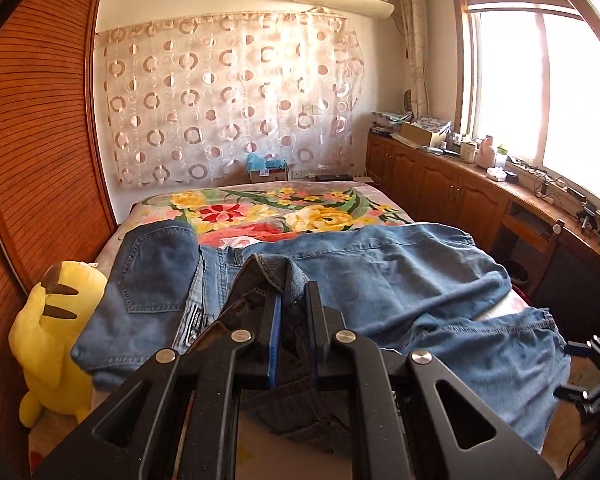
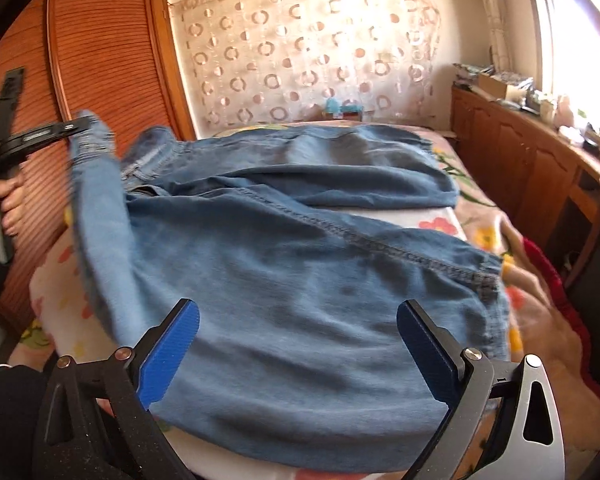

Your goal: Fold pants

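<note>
Blue denim pants [image 1: 380, 276] lie spread across the bed, waist to the left, legs running right. My left gripper [image 1: 292, 296] is shut on the waistband of the pants and lifts that fold above the bed. In the right wrist view the pants [image 2: 300, 272] fill the middle, and the left gripper [image 2: 76, 124] holds the raised waist end at the far left. My right gripper [image 2: 298, 344] is open, its blue pads [image 2: 168, 356] standing wide apart over the near leg, holding nothing. The right gripper also shows at the right edge of the left wrist view [image 1: 592, 372].
A floral blanket [image 1: 268, 208] covers the bed. A yellow plush toy [image 1: 56, 332] sits at the bed's left edge by a wooden slatted wardrobe [image 1: 32, 128]. Wooden cabinets [image 1: 452, 184] with clutter run under the window on the right. A red cloth [image 2: 548, 268] lies at the bed's right side.
</note>
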Tool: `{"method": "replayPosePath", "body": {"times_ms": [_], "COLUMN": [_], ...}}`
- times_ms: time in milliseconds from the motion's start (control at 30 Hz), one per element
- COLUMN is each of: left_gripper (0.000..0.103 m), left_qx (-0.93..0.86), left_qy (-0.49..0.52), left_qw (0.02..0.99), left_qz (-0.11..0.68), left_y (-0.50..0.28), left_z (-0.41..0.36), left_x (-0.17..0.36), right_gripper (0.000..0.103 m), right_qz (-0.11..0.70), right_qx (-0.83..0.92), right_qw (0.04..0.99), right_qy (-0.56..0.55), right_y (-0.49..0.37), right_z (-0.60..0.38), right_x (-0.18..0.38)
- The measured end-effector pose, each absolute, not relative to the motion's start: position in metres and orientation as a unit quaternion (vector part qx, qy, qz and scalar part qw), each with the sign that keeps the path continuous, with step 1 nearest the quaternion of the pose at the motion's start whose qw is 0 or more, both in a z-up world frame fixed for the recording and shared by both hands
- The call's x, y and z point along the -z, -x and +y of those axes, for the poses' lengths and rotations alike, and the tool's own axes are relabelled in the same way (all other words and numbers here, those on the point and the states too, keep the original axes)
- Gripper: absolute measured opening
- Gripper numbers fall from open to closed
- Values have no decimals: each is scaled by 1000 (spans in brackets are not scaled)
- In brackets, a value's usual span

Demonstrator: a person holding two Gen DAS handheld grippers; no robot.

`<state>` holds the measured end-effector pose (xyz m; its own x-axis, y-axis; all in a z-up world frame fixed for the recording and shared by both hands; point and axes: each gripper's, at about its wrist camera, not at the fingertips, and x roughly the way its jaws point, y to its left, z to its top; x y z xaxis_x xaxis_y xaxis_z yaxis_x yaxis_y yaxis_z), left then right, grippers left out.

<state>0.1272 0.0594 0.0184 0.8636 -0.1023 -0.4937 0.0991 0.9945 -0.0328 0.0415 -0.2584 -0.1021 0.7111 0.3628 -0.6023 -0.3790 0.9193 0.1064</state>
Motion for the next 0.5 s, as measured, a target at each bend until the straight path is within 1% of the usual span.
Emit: {"method": "replayPosePath", "body": {"times_ms": [300, 400, 500], "left_gripper": [12, 12, 12], "left_qx": [23, 19, 15], "left_qy": [17, 17, 21], "left_qw": [962, 962, 961], "left_qz": [271, 273, 275], "left_y": [-172, -177, -180], "left_z": [60, 60, 59], "left_x": [-14, -12, -12], "right_gripper": [93, 87, 72], "right_qz": [331, 341, 359], "right_qx": [-244, -251, -255], "right_qw": [912, 906, 898], "right_qy": [10, 16, 21], "right_y": [-48, -52, -58], "right_z": [-252, -251, -255], "right_x": [106, 112, 121]}}
